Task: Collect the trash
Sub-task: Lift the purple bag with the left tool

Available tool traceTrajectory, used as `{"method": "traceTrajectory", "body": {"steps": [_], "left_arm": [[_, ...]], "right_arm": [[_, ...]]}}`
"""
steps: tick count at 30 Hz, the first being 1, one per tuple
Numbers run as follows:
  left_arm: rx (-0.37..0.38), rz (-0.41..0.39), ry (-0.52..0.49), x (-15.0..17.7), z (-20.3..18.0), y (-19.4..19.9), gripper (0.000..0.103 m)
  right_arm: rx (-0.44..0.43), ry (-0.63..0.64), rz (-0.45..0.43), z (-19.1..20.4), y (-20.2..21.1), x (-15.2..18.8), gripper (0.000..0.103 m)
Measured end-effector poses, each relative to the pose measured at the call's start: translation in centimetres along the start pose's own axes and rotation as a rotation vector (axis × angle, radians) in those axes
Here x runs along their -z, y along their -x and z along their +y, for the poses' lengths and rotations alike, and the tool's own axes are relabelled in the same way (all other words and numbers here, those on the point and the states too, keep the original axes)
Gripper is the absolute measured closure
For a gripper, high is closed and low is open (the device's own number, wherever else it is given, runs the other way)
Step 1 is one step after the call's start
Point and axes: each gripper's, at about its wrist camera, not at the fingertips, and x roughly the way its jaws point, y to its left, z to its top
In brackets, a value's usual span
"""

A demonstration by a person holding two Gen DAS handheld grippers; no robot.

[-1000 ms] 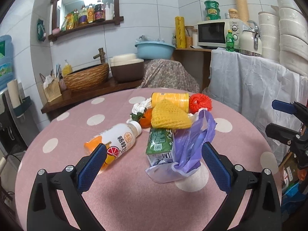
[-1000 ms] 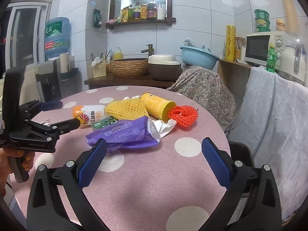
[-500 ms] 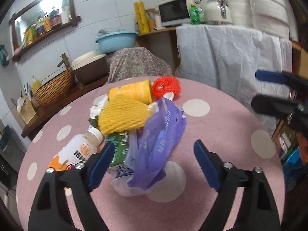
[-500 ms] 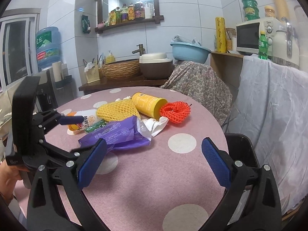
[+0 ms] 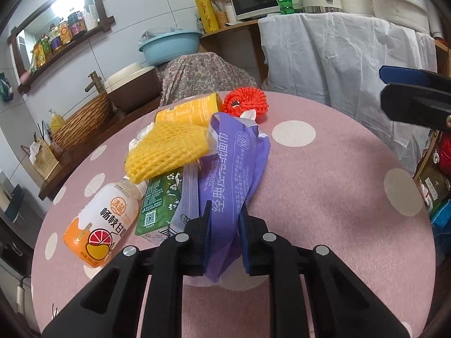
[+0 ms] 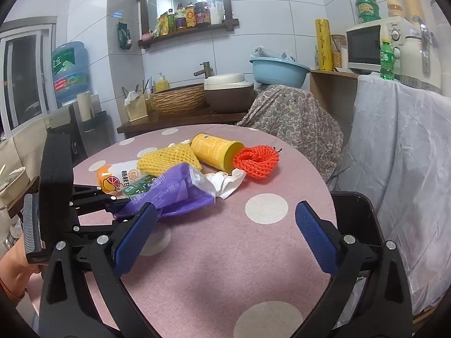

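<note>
My left gripper [image 5: 224, 219] is shut on the near end of a purple plastic wrapper [image 5: 234, 166], which lies on the pink dotted table [image 5: 324, 197]. Beside the wrapper lie a green carton [image 5: 159, 200], an orange-and-white drink bottle [image 5: 104, 225], a yellow foam net [image 5: 166, 148], a yellow can [image 5: 186, 109] and a red foam net [image 5: 245, 101]. My right gripper [image 6: 222, 233] is open and empty above the table's near side; the wrapper [image 6: 174, 188], the left gripper [image 6: 112, 200] and a crumpled white tissue [image 6: 225, 181] show in its view.
A black bin [image 6: 355, 214] stands beside the table at the right, under a white draped cloth [image 6: 394, 152]. A chair with patterned cloth [image 6: 293, 112] stands behind the table. A counter with a wicker basket [image 6: 177, 101] and a rice cooker [image 6: 228, 93] runs along the wall.
My left gripper has moved forward over the purple wrapper and its jaws have closed on it. The right gripper has stayed open and shifted slightly.
</note>
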Motion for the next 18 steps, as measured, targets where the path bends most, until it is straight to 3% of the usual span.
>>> {"method": "traceTrajectory", "body": {"steps": [10,18], "left_arm": [[0.049,-0.059,0.11,1.4,1.9,3.8,0.091],[0.063,-0.126,0.249,3.1,4.3,7.9,0.094]], "right_arm": [[-0.054,0.088,-0.007,2.2,-1.4,-1.4,0.006],[-0.153,0.129,0.026,4.0,-4.0,-3.0,0.006]]}}
